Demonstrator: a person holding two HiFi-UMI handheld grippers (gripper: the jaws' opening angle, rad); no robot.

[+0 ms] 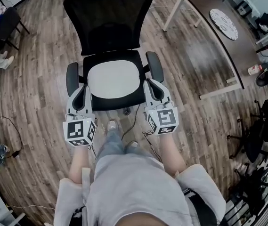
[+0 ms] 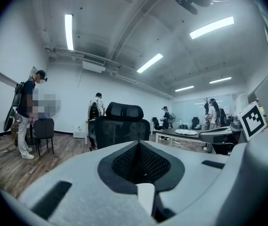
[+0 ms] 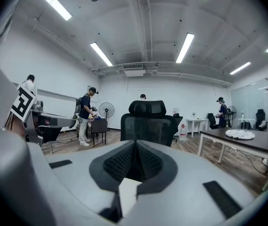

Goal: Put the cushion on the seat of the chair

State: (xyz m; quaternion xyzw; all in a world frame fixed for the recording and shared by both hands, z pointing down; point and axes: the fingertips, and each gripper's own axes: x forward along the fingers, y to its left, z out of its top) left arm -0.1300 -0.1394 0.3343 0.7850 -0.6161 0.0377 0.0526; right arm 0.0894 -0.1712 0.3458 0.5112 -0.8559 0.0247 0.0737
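Note:
A light grey cushion (image 1: 114, 79) lies flat on the seat of the black mesh office chair (image 1: 109, 18), between its two armrests. My left gripper (image 1: 81, 90) hovers by the seat's front left corner, shut with nothing in it. By the front right corner my right gripper (image 1: 153, 85) is also shut and empty. In the left gripper view the shut left gripper (image 2: 137, 144) points level at the chair's back (image 2: 122, 126). The right gripper view shows the shut right gripper (image 3: 134, 144) below the chair's back (image 3: 149, 121). Both gripper bodies hide the cushion in those views.
A dark table (image 1: 218, 46) with white legs stands at the right, with a round patterned plate (image 1: 223, 23) on it. A small black chair (image 1: 6, 25) is at the far left. Cables (image 1: 136, 121) run across the wood floor under the chair. Several people stand further back in the room.

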